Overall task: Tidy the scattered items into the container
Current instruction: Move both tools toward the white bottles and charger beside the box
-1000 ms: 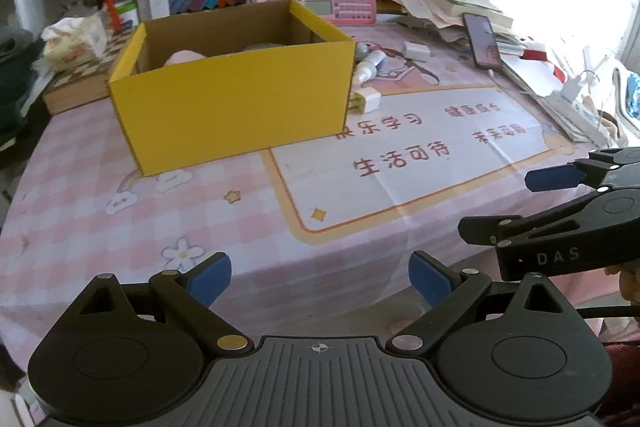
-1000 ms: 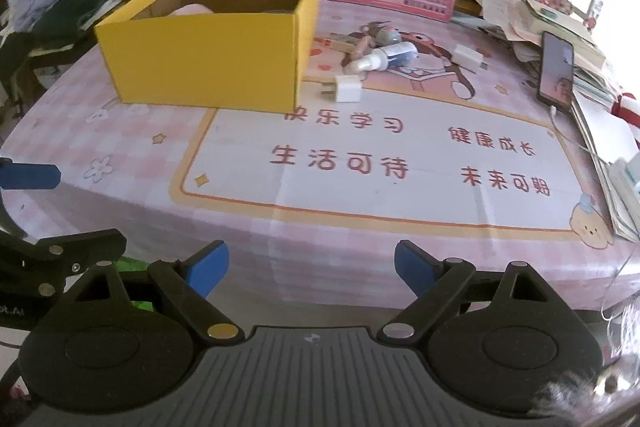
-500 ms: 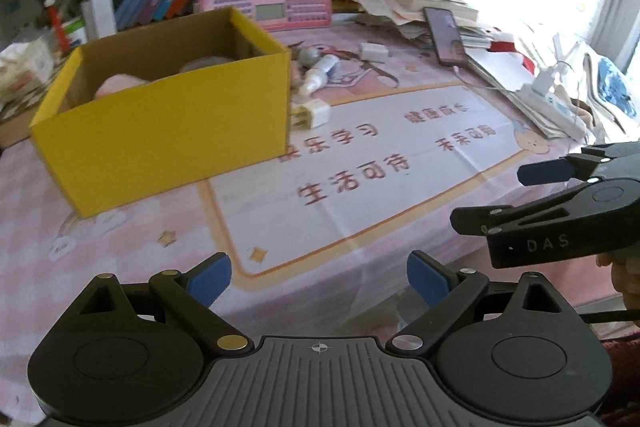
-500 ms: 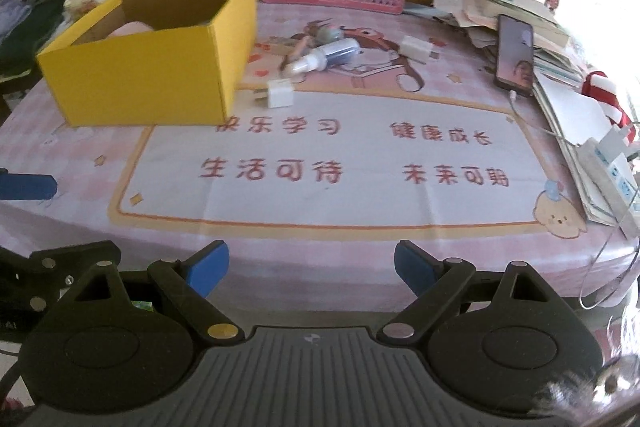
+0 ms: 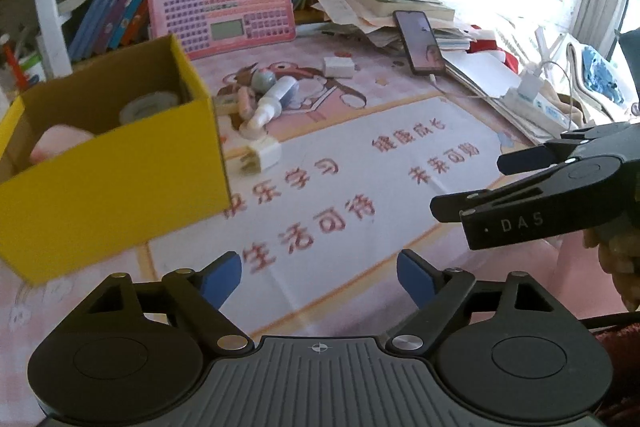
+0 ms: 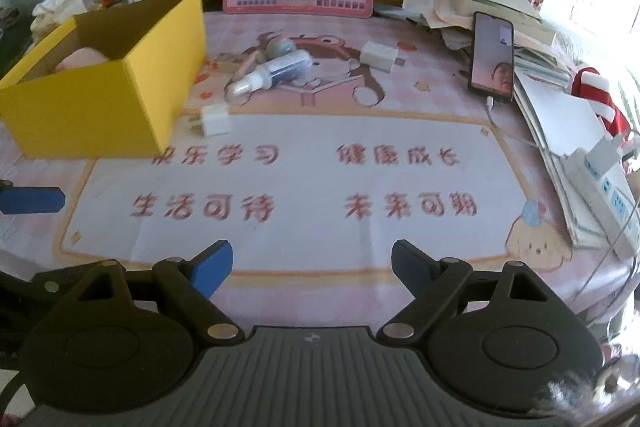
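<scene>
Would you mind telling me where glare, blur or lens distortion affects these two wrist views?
Left wrist view: the window at upper right is blown out white, the yellow cardboard box is smeared by motion blur, and the shelf edges bow with fisheye curvature. Right wrist view: the red characters on the pink cartoon desk mat are softly blurred, and the right edge washes out in daylight.

Both wrist views down over the near table edge [image 6: 360, 291], slightly blurred.
</scene>
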`<state>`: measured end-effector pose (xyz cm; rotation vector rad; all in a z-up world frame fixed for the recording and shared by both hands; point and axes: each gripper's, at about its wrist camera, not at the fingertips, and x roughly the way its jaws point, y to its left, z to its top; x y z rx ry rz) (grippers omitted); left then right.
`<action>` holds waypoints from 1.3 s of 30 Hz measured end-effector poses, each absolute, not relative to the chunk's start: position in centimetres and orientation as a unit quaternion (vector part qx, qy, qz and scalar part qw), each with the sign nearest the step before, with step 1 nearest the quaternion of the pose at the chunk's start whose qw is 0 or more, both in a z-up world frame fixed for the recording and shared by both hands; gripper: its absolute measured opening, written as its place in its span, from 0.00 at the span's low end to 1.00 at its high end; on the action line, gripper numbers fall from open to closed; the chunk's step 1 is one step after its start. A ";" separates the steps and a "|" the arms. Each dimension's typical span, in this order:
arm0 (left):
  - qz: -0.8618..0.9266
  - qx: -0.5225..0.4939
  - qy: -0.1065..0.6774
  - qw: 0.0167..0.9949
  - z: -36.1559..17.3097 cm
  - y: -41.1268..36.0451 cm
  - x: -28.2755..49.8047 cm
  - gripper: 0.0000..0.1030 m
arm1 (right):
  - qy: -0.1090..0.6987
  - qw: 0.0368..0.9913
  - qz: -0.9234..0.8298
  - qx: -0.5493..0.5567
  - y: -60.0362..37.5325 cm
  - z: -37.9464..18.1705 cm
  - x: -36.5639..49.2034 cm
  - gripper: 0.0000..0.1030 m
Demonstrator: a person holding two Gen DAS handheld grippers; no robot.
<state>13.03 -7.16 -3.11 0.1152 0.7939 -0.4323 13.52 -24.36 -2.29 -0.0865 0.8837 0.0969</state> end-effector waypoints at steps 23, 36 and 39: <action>-0.156 0.114 0.387 0.902 -3.5 -15.1 22.6 0.70 | 0.404 0.912 0.068 -0.013 -31.3 -2.5 25.7 0.84; -0.078 0.111 0.409 0.902 -4.8 -16.5 26.6 0.70 | 0.409 0.908 0.089 -0.015 -33.2 -3.8 32.2 0.84; -0.061 0.111 0.416 0.901 -5.2 -16.7 27.2 0.70 | 0.411 0.907 0.097 -0.012 -33.3 -4.1 33.5 0.84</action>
